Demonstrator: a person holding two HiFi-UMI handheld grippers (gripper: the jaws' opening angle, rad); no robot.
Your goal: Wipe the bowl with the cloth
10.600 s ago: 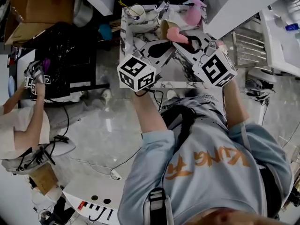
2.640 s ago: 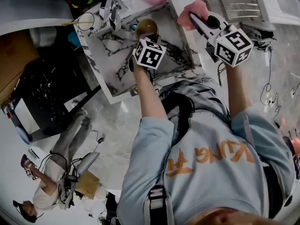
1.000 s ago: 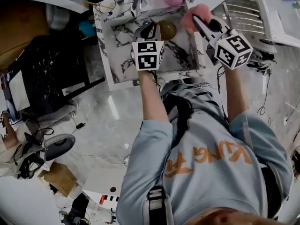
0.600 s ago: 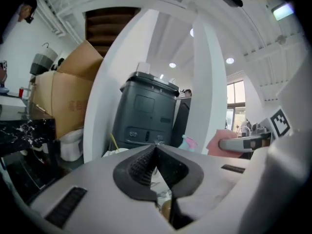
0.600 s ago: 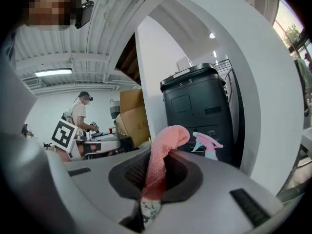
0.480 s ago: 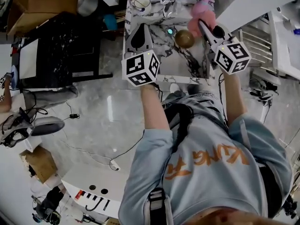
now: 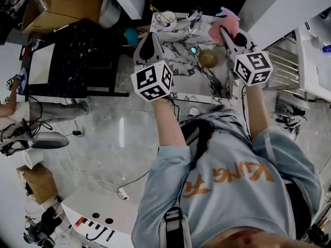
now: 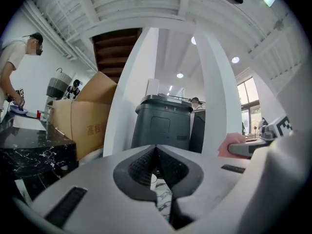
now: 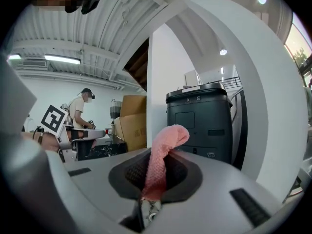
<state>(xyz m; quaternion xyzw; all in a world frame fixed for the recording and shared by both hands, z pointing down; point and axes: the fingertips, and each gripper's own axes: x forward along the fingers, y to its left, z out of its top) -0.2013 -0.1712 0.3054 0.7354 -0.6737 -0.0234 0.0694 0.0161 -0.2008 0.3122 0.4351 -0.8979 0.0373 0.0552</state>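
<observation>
between right tongs (image 9: 155, 178) – cloth (image 9: 165, 152) pinched upright, tip curling right

Pink cloth (image 9: 165, 147) tight between the right tool's (image 9: 155, 172) jaws, dark bin (image 9: 199, 123) behind.

The left gripper (image 7: 150, 36) is off the bowl (image 7: 208, 58) now. It has lifted up and away to the left, jaws pressed together with nothing between them, and the bowl sits by itself on the marble table (image 7: 178, 61) — no longer gripped.
</observation>
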